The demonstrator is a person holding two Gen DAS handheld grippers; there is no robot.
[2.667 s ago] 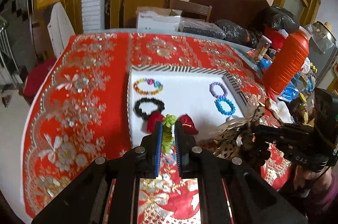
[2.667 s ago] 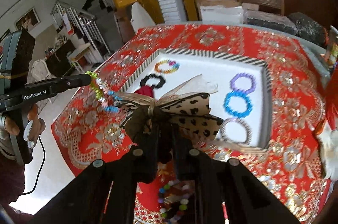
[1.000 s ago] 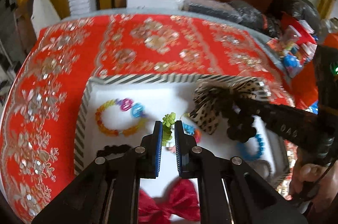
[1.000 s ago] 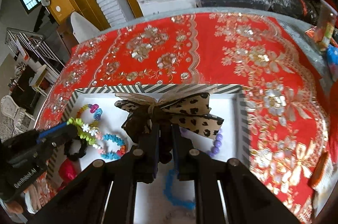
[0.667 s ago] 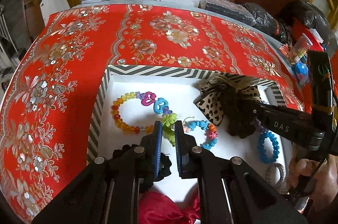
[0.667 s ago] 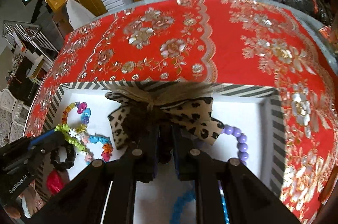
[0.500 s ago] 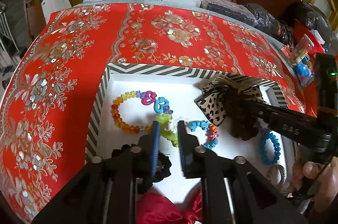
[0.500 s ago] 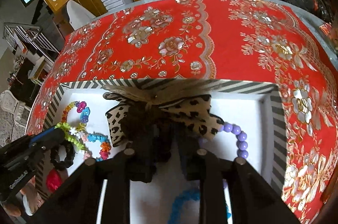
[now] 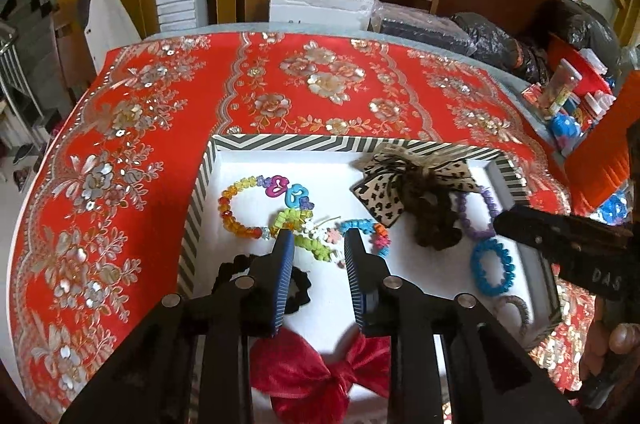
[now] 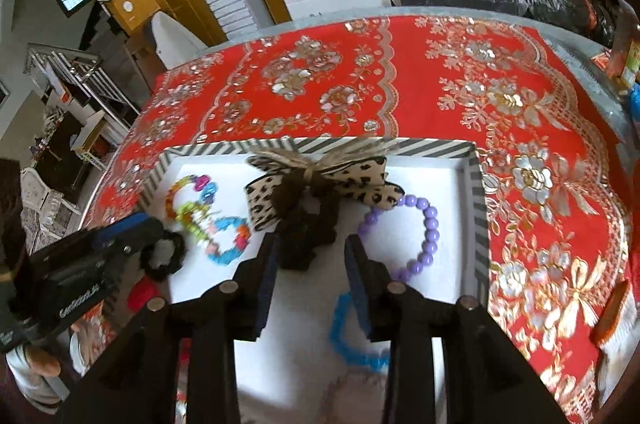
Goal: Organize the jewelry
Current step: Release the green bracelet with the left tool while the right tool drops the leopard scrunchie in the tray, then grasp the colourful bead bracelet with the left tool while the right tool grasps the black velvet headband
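Two pieces released into the striped tray

The jaws of the left gripper (image 9: 319,238) have just been opening, and the green and blue flower bracelet (image 9: 320,238) is now left on the white floor of the tray (image 9: 208,164), partly between the spread jaws but not pressed. The right gripper (image 10: 311,244) has also just been spreading, and the leopard bow scrunchie (image 10: 316,192) lies free near the far wall. A second earlier both items were pinched above the tray. This placing step is judged done for these two pieces.
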